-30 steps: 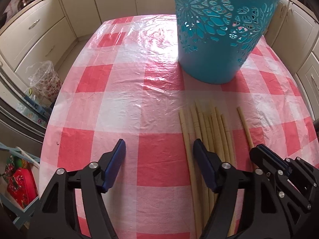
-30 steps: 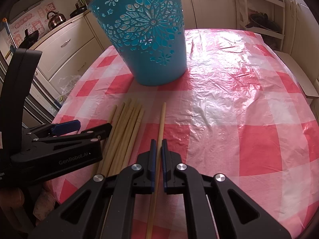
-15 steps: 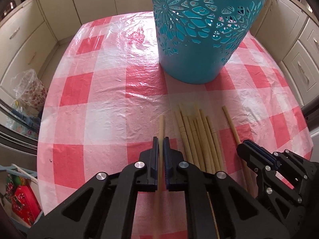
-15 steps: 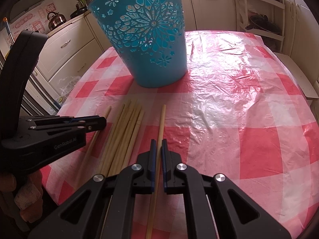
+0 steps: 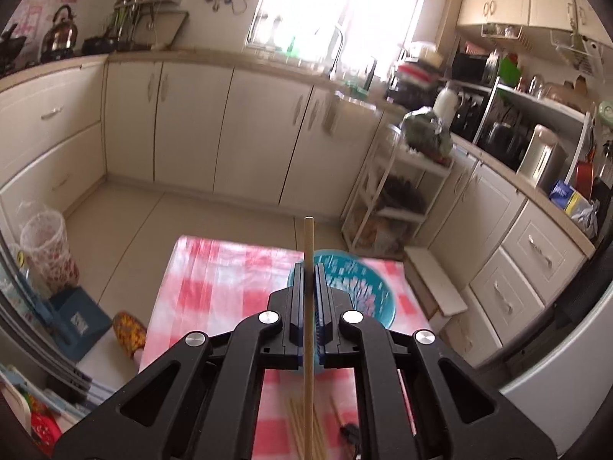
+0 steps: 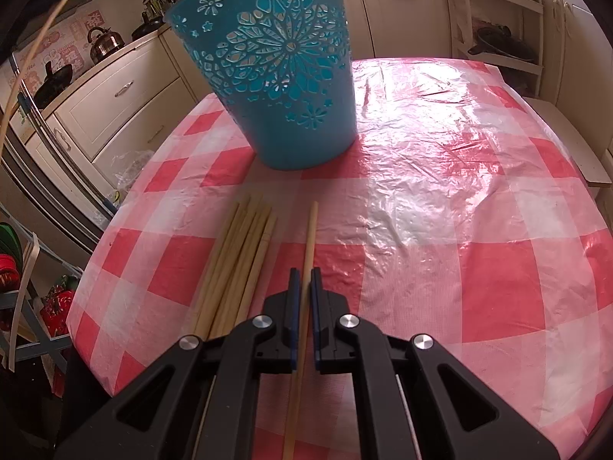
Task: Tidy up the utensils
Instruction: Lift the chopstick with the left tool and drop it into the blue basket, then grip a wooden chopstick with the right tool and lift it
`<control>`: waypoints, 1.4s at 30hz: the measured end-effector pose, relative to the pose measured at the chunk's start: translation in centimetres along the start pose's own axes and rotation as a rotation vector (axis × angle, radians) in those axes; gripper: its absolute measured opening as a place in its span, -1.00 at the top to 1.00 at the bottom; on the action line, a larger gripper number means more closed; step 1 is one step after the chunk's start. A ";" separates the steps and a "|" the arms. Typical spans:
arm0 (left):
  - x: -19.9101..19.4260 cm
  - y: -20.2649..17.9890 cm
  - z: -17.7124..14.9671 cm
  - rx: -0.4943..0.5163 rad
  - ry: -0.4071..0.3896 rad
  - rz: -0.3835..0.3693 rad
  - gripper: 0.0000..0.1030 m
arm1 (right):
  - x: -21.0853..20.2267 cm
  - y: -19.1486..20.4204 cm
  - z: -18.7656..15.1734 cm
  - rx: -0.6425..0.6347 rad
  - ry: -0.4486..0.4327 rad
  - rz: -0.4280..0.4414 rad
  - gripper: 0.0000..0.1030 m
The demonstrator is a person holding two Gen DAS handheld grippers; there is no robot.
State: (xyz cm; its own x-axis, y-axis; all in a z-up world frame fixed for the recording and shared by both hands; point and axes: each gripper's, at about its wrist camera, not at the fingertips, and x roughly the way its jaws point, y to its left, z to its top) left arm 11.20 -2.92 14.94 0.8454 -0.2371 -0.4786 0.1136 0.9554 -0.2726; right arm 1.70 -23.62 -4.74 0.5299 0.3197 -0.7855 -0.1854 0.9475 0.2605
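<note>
My left gripper (image 5: 307, 268) is shut on one wooden chopstick (image 5: 308, 241) and holds it high above the table, over the near side of the teal cut-out basket (image 5: 364, 287). My right gripper (image 6: 302, 272) is shut on another chopstick (image 6: 311, 230) that lies flat on the red-and-white checked tablecloth (image 6: 479, 230). A bundle of several chopsticks (image 6: 241, 253) lies just left of it; it also shows in the left wrist view (image 5: 297, 425). The basket (image 6: 268, 65) stands upright beyond the chopstick tips.
The table's left edge (image 6: 92, 268) is close to the bundle. White cabinets (image 5: 230, 134), a white shelf rack (image 5: 394, 199) and a flowered bin (image 5: 46, 245) on the floor surround the table.
My left gripper has lifted its chopstick high off the table and tilted up toward the room. My right gripper stays shut on its chopstick on the cloth.
</note>
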 end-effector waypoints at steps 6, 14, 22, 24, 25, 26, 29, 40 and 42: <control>3.1 -3.9 4.1 0.015 -0.271 0.062 0.91 | -0.1 0.1 -0.2 -0.006 -0.014 0.001 0.89; 10.9 -4.7 2.5 0.007 -0.236 0.153 0.91 | 0.1 0.0 0.0 -0.003 -0.012 0.011 0.89; 13.9 -3.7 -1.6 0.076 -0.073 0.203 0.80 | 0.2 0.0 0.1 -0.005 -0.012 0.010 0.88; 13.5 -3.1 -2.3 0.080 -0.049 0.214 0.62 | 0.2 0.0 0.0 -0.009 -0.014 0.006 0.88; 13.0 -2.8 -2.5 0.078 -0.045 0.222 0.40 | 0.2 0.1 0.0 -0.011 -0.014 0.004 0.88; 12.4 -2.4 -2.7 0.075 -0.044 0.233 0.26 | 0.2 0.1 0.0 -0.013 -0.015 0.003 0.88; 9.6 -1.2 -3.4 0.072 -0.063 0.268 -0.19 | 0.1 0.0 0.0 -0.011 -0.013 0.008 0.88; 4.1 7.8 -10.8 -0.079 0.066 0.347 -0.60 | 0.5 1.7 0.3 -0.106 -0.007 -0.083 0.88; 4.4 9.2 -12.5 -0.111 0.112 0.351 -0.60 | 0.8 2.2 0.4 -0.144 -0.007 -0.125 0.88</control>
State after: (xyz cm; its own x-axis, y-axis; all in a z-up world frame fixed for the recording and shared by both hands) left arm 9.46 2.58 -0.10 0.7596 0.0774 -0.6458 -0.2351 0.9584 -0.1617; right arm 2.04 -21.24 -4.54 0.5621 0.1999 -0.8025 -0.2339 0.9691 0.0776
